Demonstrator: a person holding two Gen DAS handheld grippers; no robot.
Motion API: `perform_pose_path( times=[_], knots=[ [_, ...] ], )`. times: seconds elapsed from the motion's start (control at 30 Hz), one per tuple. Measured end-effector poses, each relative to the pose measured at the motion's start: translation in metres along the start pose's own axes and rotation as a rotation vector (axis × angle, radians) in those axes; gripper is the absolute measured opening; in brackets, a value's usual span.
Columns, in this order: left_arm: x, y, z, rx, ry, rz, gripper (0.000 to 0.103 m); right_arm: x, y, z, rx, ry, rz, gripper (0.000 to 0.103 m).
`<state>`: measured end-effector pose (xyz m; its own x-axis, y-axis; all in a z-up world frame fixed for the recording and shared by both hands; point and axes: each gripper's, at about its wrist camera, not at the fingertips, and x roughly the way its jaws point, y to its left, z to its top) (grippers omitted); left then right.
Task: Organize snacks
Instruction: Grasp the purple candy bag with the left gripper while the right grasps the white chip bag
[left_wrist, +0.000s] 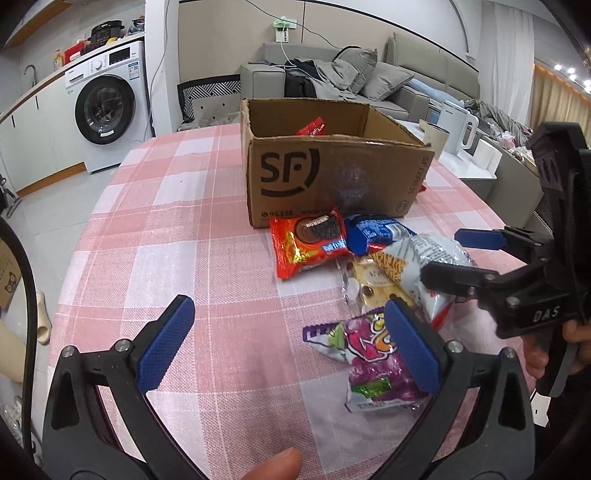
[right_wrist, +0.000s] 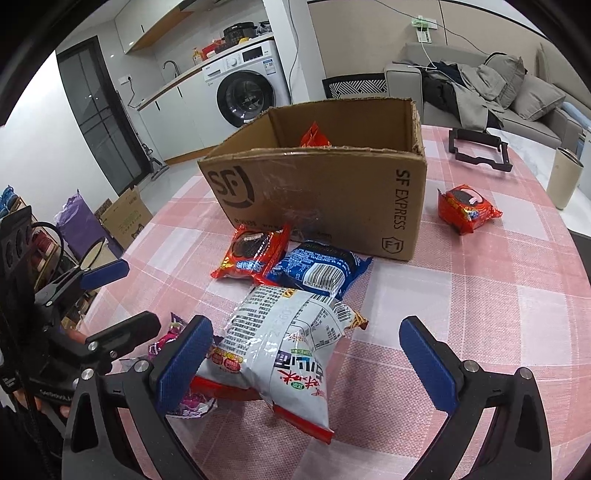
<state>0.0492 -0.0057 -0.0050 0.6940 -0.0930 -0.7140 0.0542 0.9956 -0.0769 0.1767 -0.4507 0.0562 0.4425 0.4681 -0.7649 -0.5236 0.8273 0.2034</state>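
Pink-checked worktop (left_wrist: 184, 229) carried an SF cardboard box (left_wrist: 332, 177) and loose snack packets; left gripper (left_wrist: 288, 343) and right gripper (right_wrist: 303, 354) both gaped wide, empty.

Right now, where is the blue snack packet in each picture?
Left wrist view: the blue snack packet lies right of centre, beside the red cookie packet, just in front of the cardboard box.
Right wrist view: the blue snack packet sits at centre, barcode showing, below the box.
Shared landmark: the box's SF logo.
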Motion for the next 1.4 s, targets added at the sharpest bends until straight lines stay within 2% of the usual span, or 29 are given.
perform_pose_path(
  times=[0.73,1.17,1.23,1.27,1.4],
  knots=[
    [0.02,-0.026,-0.021,0.034,0.101,-0.149,0.102,0.005,-0.027,-0.038,0.023,0.071,-0.039,0.103],
    [0.033,-0.039,-0.03,0.053,0.151,-0.214,0.102,-0.005,-0.031,-0.041,0.008,0.05,0.004,0.099],
    [0.038,-0.04,-0.031,0.05,0.173,-0.227,0.098,-0.006,-0.031,-0.04,0.005,0.046,0.012,0.098],
    [0.041,-0.041,-0.031,0.047,0.179,-0.234,0.093,-0.006,-0.03,-0.04,0.005,0.046,0.014,0.097],
    [0.04,-0.044,-0.033,0.058,0.171,-0.264,0.081,-0.006,-0.03,-0.039,-0.002,0.044,0.01,0.089]
  ],
)
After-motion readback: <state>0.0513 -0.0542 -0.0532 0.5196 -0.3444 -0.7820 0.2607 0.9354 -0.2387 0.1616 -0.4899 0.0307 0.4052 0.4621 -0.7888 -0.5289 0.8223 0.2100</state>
